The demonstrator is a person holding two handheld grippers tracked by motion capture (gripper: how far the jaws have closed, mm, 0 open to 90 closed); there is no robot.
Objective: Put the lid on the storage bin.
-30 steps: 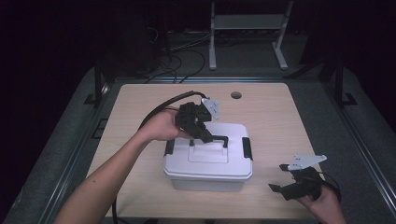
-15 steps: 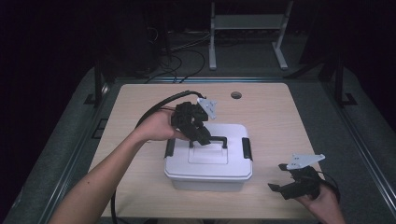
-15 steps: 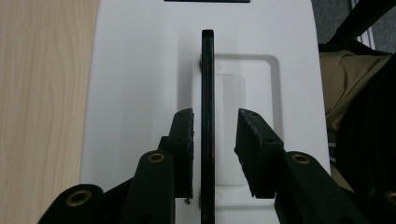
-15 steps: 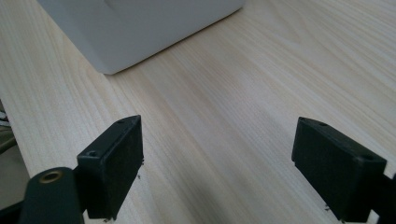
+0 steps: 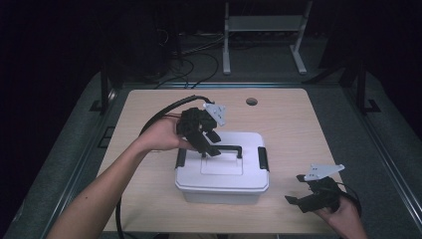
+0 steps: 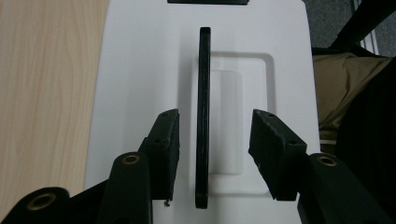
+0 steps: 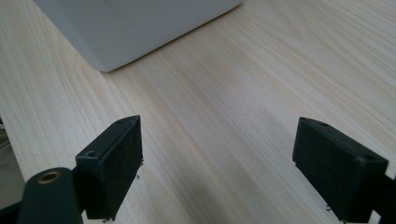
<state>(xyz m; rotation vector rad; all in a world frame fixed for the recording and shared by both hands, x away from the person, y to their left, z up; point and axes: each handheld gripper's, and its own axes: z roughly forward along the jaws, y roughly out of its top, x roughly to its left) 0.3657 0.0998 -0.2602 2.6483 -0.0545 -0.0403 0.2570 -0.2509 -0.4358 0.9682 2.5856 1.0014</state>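
Nearest the person, the right tongs (image 5: 304, 201) are resting low over the front right corner of the pale wooden table (image 5: 293, 124), jaws spread wide with bare wood between them and nothing in their grip; in the right gripper view a corner of the box is sitting just beyond them on the table. Moving up the table, the white rectangular plastic storage box (image 5: 222, 172) is sitting near the middle, lid on, with black latches at its left and right ends. On its lid the slim black carrying handle (image 6: 202, 116) is standing upright over a shallow recess. The left tongs (image 6: 214, 140) are hovering right over it, reaching in from the box's far left, and their jaws have just been opening: the handle is running between them, closer to the left pad (image 6: 167, 140), and a sliver of white lid is showing on each side, so neither pad is pressing on it. Farther back, a round cable hole (image 5: 251, 101) is sitting near the table's far edge.
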